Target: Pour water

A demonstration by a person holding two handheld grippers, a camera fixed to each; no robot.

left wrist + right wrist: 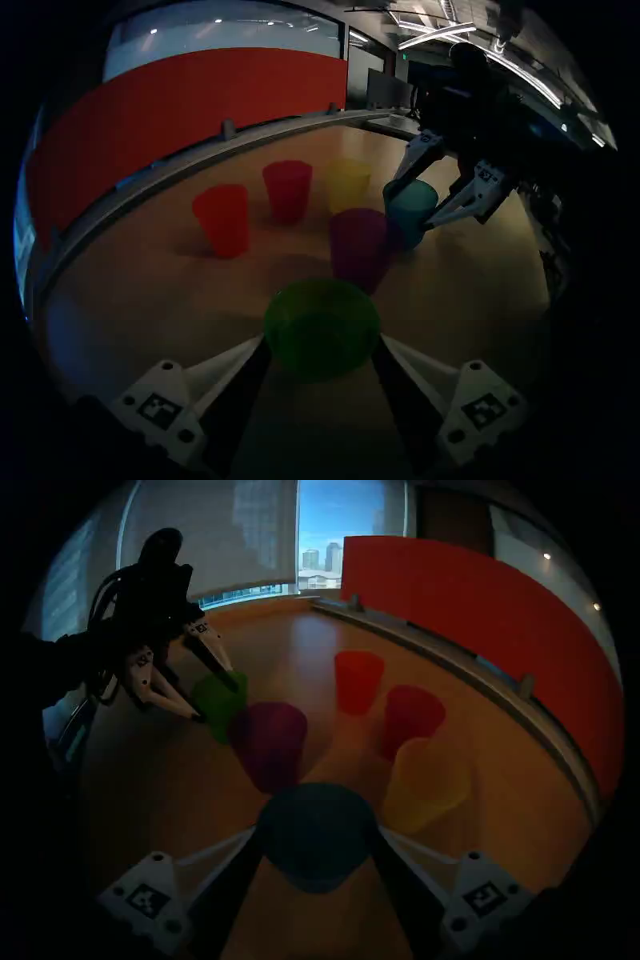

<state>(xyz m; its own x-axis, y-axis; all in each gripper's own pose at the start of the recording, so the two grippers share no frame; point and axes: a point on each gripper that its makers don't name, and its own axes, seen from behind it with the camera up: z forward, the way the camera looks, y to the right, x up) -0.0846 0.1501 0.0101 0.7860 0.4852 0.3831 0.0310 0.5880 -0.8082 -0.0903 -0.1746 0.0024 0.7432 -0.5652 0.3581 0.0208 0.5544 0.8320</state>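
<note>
Nearest, the left tongs (322, 342) are closed on a green cup (322, 316), both fingers pressing its sides. Just beyond it a purple cup (360, 240) stands upright on the worktop (144, 304). Farther right, the right tongs (410, 210) likewise clamp a teal cup (416, 198); a red cup (222, 218) stands far left.

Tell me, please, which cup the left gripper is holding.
The green cup, held in the left gripper; the teal cup is in the right gripper; the other four stand free.
</note>
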